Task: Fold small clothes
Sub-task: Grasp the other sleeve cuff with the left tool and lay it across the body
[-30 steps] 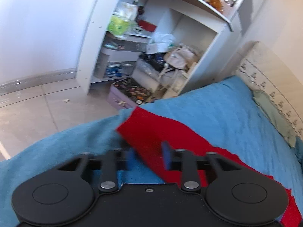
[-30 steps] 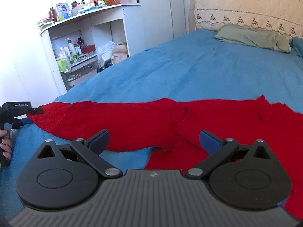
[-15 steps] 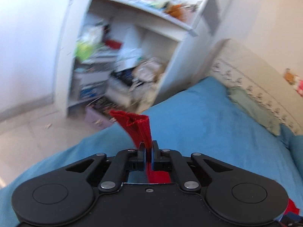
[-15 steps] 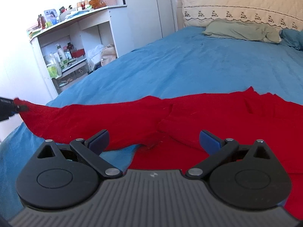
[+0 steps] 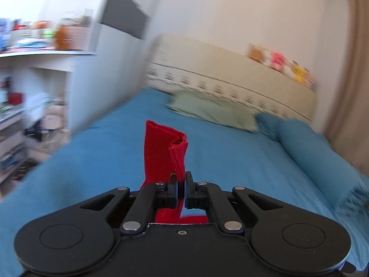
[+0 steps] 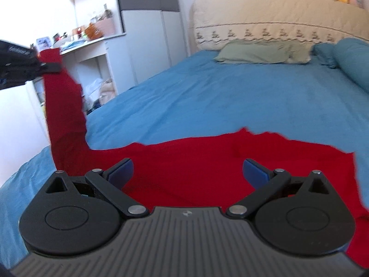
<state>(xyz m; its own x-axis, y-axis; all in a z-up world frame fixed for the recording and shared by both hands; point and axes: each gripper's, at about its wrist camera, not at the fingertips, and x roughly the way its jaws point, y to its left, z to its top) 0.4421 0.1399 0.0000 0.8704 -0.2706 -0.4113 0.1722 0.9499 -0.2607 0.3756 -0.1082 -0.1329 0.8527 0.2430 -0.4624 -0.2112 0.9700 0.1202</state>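
Observation:
A red knitted garment (image 6: 207, 159) lies spread on the blue bed (image 6: 230, 97). My left gripper (image 5: 181, 184) is shut on the cuff of its red sleeve (image 5: 163, 152), which sticks up past the fingertips. In the right wrist view the left gripper (image 6: 43, 65) hangs high at the far left, and the sleeve (image 6: 64, 115) stretches from it down to the garment's body. My right gripper (image 6: 188, 170) stands open low over the garment's middle, with nothing pressed between its blue pads (image 6: 122, 169).
A green pillow (image 6: 260, 52) and blue pillows (image 6: 346, 57) lie at the head of the bed by a cream headboard (image 6: 276, 16) topped with plush toys. A cluttered white shelf unit (image 6: 92, 53) and a wardrobe (image 6: 150, 23) stand left of the bed.
My left gripper closed on the sleeve cuff, then lifted it high and swung toward the bed's head. The right gripper moved forward over the garment, still open.

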